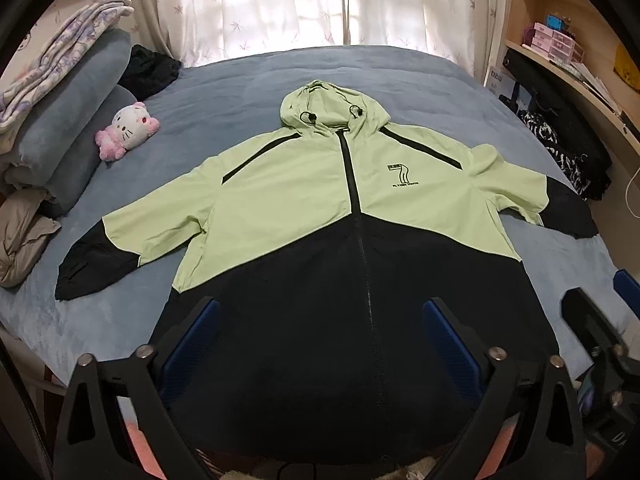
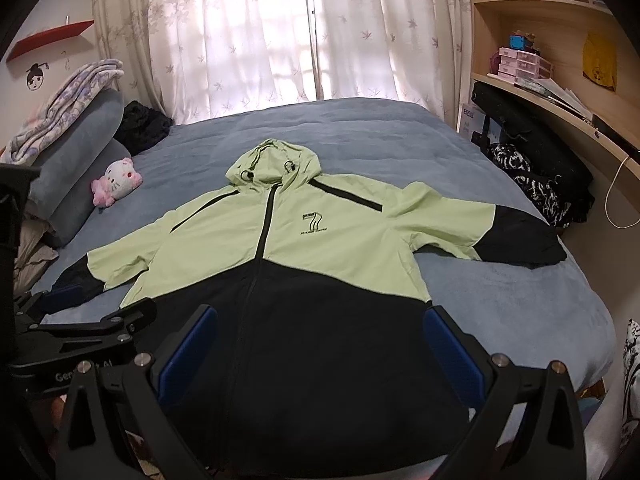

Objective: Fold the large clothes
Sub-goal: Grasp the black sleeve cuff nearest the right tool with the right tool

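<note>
A light green and black hooded jacket (image 1: 288, 192) lies flat and face up on the blue bed (image 1: 224, 80), zipped, sleeves spread out to both sides, hood toward the window. It also shows in the right wrist view (image 2: 344, 232). My left gripper (image 1: 320, 340) is open and empty, hovering over the jacket's black lower part near the hem. My right gripper (image 2: 320, 344) is open and empty, also above the black lower part, to the right of the left one. The right gripper shows at the right edge of the left wrist view (image 1: 592, 320).
A pink and white plush toy (image 1: 126, 130) lies at the left by stacked blue pillows (image 1: 72, 120) and a folded blanket (image 1: 60, 48). Dark clothes (image 1: 150, 70) lie at the bed's far left. A wooden shelf desk (image 2: 560, 92) with a black bag (image 2: 532, 140) stands right. Curtains (image 2: 280, 32) hang behind.
</note>
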